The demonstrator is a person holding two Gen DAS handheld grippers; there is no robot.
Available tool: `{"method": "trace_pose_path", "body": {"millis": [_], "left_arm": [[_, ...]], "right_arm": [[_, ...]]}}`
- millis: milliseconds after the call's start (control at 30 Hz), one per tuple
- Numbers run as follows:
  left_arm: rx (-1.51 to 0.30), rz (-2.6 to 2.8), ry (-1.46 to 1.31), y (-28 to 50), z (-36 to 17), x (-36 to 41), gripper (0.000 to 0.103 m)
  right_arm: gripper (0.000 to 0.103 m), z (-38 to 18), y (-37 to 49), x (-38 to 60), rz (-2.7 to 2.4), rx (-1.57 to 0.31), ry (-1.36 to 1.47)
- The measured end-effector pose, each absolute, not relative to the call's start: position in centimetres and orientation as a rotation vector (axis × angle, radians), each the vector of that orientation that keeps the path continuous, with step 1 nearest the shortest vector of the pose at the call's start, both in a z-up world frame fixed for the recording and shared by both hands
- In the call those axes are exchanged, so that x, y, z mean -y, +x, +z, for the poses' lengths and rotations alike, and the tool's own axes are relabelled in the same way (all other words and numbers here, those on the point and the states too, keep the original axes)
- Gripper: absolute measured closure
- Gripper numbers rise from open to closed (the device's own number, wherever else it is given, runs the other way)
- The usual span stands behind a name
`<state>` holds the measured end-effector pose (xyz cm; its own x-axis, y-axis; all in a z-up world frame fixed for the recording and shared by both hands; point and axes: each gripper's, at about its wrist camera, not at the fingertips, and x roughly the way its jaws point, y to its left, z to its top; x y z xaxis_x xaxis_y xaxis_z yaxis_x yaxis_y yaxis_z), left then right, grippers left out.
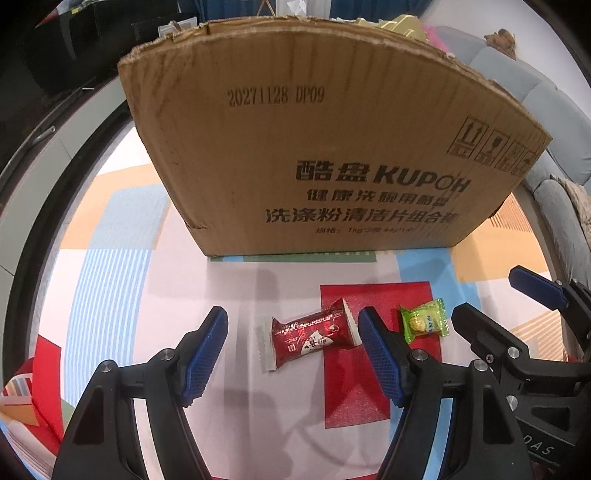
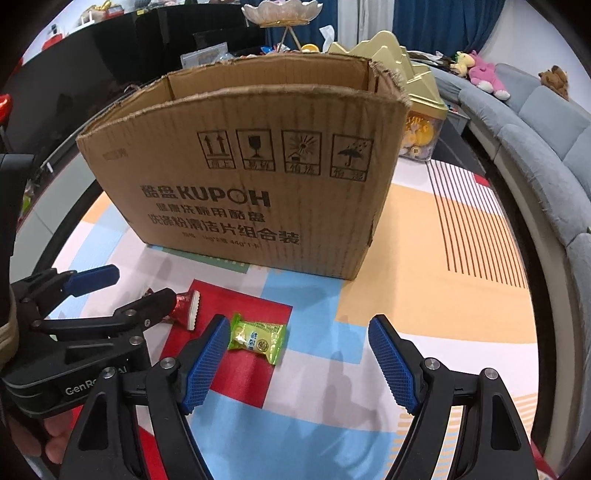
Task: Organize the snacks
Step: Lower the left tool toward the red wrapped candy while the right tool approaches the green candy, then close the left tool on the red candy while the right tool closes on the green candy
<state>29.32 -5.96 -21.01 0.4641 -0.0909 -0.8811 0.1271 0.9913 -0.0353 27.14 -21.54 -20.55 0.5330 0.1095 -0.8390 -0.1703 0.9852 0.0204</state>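
A home living room — a grey sofa [image 2: 546, 122] curves along one side with soft toys [image 2: 484, 74] sitting on it, and blue curtains [image 2: 443, 22] hang behind. The round table [image 2: 424, 229] wears a bright patterned cloth, with a gold-lidded sweet tin [image 2: 417, 96] and a dark TV cabinet [image 2: 110, 55] beyond — household clutter throughout.

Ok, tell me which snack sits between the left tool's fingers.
The red snack. It lies between the open left tool's fingers; the green one lies outside them, further right on the red patch.
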Motion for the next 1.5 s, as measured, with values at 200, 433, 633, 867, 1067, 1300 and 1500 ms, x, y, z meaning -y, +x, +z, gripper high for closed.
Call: {"method": "trace_pose_path", "body": {"millis": [200, 433, 633, 867, 1067, 1300, 1500], "left_arm": [[-1.105, -0.134, 0.034, 29.4, -22.0, 5.6, 0.031], [-1.127, -0.138, 0.002, 30.3, -22.9, 5.5, 0.031], [-1.152, -0.135, -0.017, 30.8, -23.6, 5.5, 0.031], [-1.182, -0.117, -0.035, 31.6, -24.6, 6.0, 0.031], [-1.169, -0.104, -0.047, 32.6, -24.7, 5.8, 0.034], [-1.149, -0.092, -0.022, 32.9, -24.4, 5.3, 0.047], [-1.139, -0.095, -0.019, 32.2, -24.5, 6.1, 0.055]], "right_arm": [[0.024, -21.6, 26.4, 21.1, 0.198, -0.967, -0.133], [0.024, -22.4, 25.2, 20.8, 0.217, -0.916, -0.161], [0.024, -23.3, 24.9, 20.1, 0.247, -0.891, -0.153], [0.024, -24.5, 25.1, 19.5, 0.256, -0.895, -0.141], [0.029, -25.0, 25.6, 19.6, 0.264, -0.892, -0.111], [0.059, -25.7, 25.5, 19.5, 0.259, -0.889, -0.103], [0.066, -25.4, 25.3, 20.0, 0.254, -0.876, -0.093]]}}
